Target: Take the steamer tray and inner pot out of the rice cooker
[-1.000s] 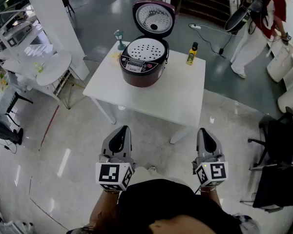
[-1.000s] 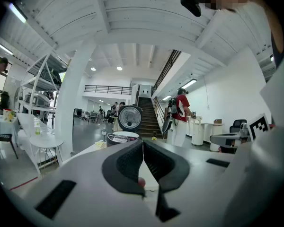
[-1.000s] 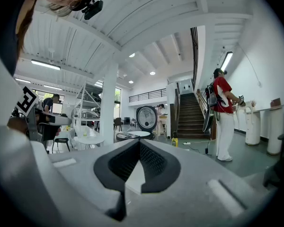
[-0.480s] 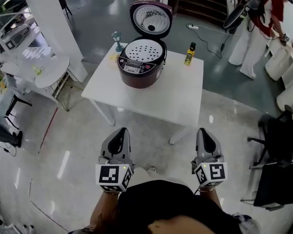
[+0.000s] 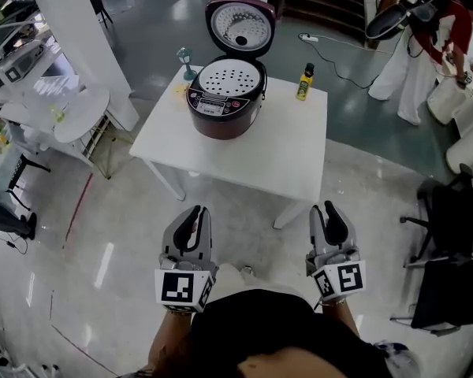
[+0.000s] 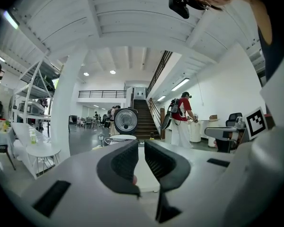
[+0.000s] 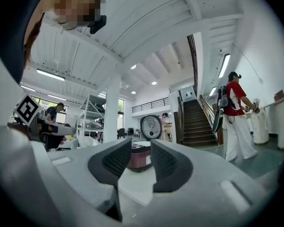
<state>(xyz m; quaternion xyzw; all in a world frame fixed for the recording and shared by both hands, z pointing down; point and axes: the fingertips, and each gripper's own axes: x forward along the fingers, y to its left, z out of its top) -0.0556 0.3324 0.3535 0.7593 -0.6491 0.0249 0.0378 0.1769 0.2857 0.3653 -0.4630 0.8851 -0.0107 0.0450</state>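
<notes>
A maroon rice cooker [image 5: 223, 105] stands on the white table [image 5: 276, 152] with its lid [image 5: 240, 26] raised. The white perforated steamer tray [image 5: 232, 76] sits in its top and hides the inner pot. Both grippers are held level over the floor, well short of the table. My left gripper [image 5: 192, 214] is shut and empty; in its own view [image 6: 141, 144] the lid [image 6: 125, 122] shows far ahead. My right gripper [image 5: 324, 210] has just been opening and stands open with nothing between its fingers. In the right gripper view [image 7: 141, 148] the cooker [image 7: 140, 159] shows through the gap.
A yellow bottle [image 5: 303, 83] and a small teal stand [image 5: 184, 56] share the table's far side. A round white table [image 5: 75, 113] and a pillar [image 5: 71, 22] are at the left. Black chairs [image 5: 449, 219] stand at the right. A person in red [image 5: 426, 42] works at the far right.
My right gripper's jaws have parted from shut to a visible gap. The left jaws remain together. Both grippers sit slightly higher in the head view.
</notes>
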